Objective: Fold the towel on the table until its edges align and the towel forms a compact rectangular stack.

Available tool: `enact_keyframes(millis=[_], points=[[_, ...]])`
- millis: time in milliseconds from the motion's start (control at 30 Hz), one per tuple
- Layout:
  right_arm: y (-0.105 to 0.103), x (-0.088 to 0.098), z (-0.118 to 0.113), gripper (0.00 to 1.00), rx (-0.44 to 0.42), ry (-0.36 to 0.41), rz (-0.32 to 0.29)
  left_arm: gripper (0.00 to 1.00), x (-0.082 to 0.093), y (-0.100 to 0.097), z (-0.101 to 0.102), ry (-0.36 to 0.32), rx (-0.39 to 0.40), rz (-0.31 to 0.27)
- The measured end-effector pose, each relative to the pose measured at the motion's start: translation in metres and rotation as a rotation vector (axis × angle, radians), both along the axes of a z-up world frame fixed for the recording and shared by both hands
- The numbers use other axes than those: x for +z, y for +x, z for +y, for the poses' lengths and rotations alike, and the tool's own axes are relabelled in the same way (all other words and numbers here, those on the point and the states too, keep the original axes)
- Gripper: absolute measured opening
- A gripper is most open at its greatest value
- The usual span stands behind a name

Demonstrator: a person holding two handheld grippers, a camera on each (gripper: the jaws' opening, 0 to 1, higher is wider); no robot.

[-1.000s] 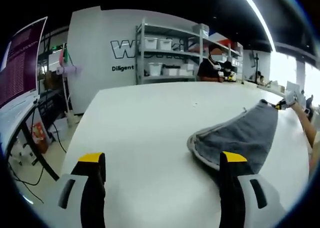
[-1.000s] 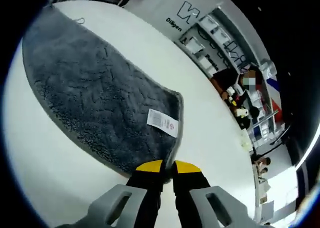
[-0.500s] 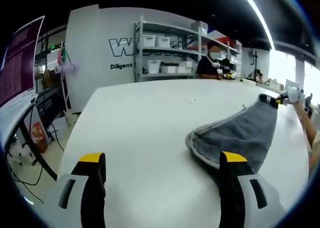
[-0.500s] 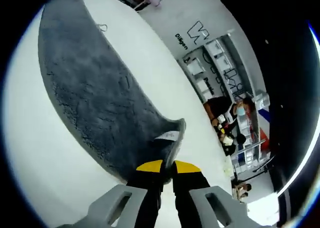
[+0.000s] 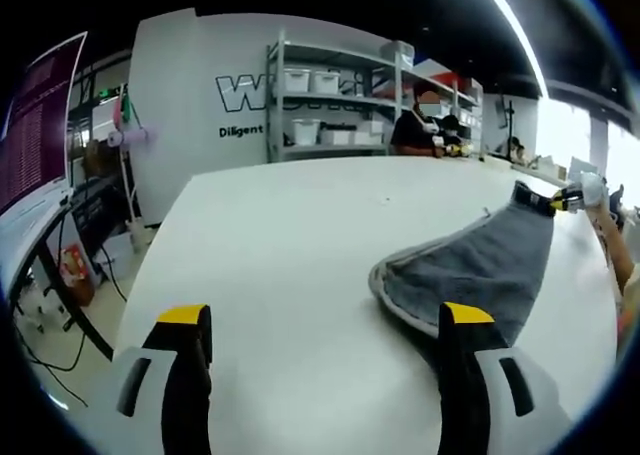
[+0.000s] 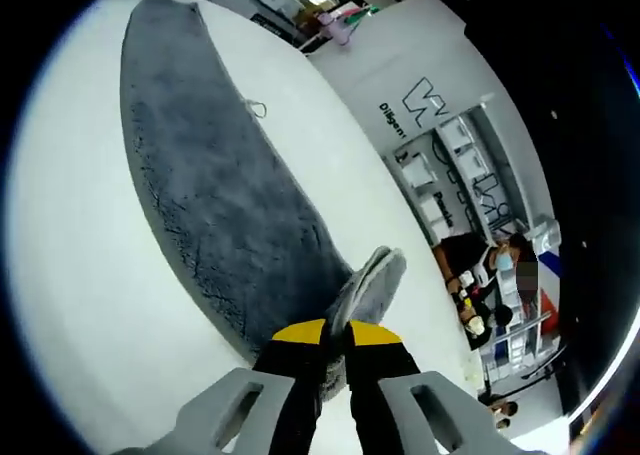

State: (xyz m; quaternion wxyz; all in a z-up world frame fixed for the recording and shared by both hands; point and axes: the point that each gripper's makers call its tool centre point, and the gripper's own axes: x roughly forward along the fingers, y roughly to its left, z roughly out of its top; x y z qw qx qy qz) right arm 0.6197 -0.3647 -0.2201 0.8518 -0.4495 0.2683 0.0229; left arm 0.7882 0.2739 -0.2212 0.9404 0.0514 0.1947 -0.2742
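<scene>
A grey towel point(image 5: 470, 270) lies on the white table point(image 5: 290, 235), folded over at its near left end, stretching away to the right. My left gripper point(image 5: 325, 325) is open low over the table, its right jaw just in front of the towel's near edge, nothing between the jaws. At the towel's far corner, my right gripper point(image 5: 553, 203) shows small, pinching it. In the right gripper view, my right gripper point(image 6: 335, 333) is shut on the towel point(image 6: 210, 195) corner, which stands lifted and curled above the jaws; a small hanging loop point(image 6: 258, 109) sits on the far edge.
Shelving point(image 5: 335, 100) with white bins stands behind the table, a person point(image 5: 415, 125) beside it. A monitor point(image 5: 35, 125) and cables are off the table's left edge. An arm point(image 5: 612, 250) shows at right. Bare table lies left of the towel.
My right gripper has lifted the pinched corner, which now curls upright and hides the white label; that view has tilted. The towel's near fold crept slightly left. The left gripper stayed still.
</scene>
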Motion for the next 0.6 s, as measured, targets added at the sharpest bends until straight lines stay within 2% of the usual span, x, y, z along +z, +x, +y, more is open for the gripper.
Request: enact_keyframes(millis=[167,200,267,433,600], points=[[0.001,-0.003,0.005,0.03,0.017,0.025,0.005,0.92,-0.001,0.000,-0.002,0.003,-0.004,0.003],[0.003,-0.006,0.015,0.03,0.042,0.099,0.006,0.92,-0.001,0.000,-0.002,0.003,-0.005,0.003],[0.004,-0.006,0.016,0.03,0.046,0.112,0.004,0.92,-0.001,0.000,-0.002,0.002,-0.005,0.003],[0.007,-0.005,0.032,0.03,0.079,0.214,-0.002,0.92,-0.001,-0.001,-0.001,0.004,-0.004,0.005],[0.009,-0.002,0.044,0.03,0.102,0.253,-0.006,0.92,-0.001,-0.001,-0.001,0.004,-0.004,0.005]])
